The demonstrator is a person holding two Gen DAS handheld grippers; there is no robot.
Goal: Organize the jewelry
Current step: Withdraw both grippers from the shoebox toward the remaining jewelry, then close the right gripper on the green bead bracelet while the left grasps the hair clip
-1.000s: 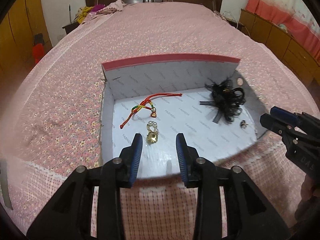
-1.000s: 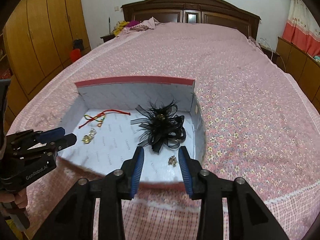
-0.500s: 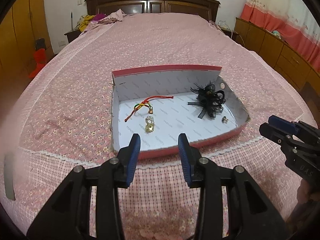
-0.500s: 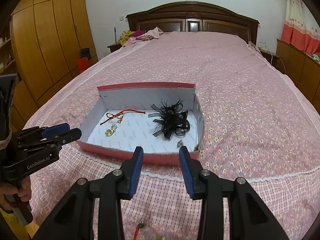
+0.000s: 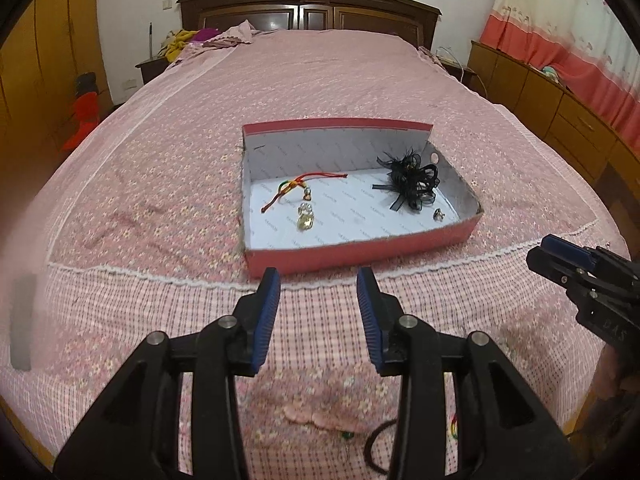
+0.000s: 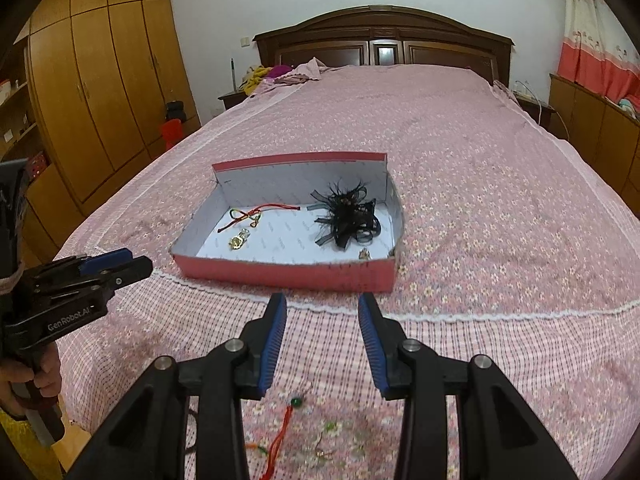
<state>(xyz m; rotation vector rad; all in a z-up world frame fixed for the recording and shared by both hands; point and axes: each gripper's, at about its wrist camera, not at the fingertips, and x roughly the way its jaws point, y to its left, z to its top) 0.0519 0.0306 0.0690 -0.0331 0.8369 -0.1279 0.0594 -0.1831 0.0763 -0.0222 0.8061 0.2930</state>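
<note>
bed (image 6: 480, 160) w/ pink floral cover | red box (image 6: 280, 274) near foot edge, lid off | black feather bow (image 6: 348, 216) in box R side | red cord bracelet (image 6: 256, 214) L side | gold charm (image 6: 237, 242) just below it | small ring (image 5: 439, 213) R front corner | L gripper (image 5: 318, 304) & R gripper (image 6: 322, 332) both wide open, empty, short of box | red cord w/ green bead (image 6: 286, 420) on cover under R gripper

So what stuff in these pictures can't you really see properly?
- Loose pieces on the bedspread near the person, right wrist view: the red cord with a green bead is partly covered by the right gripper.
- Same pieces, left wrist view: cut off by the bottom edge, behind the left gripper.
- Small trinket in the box: too tiny to identify.
- Gold charm: shape unclear.
</note>
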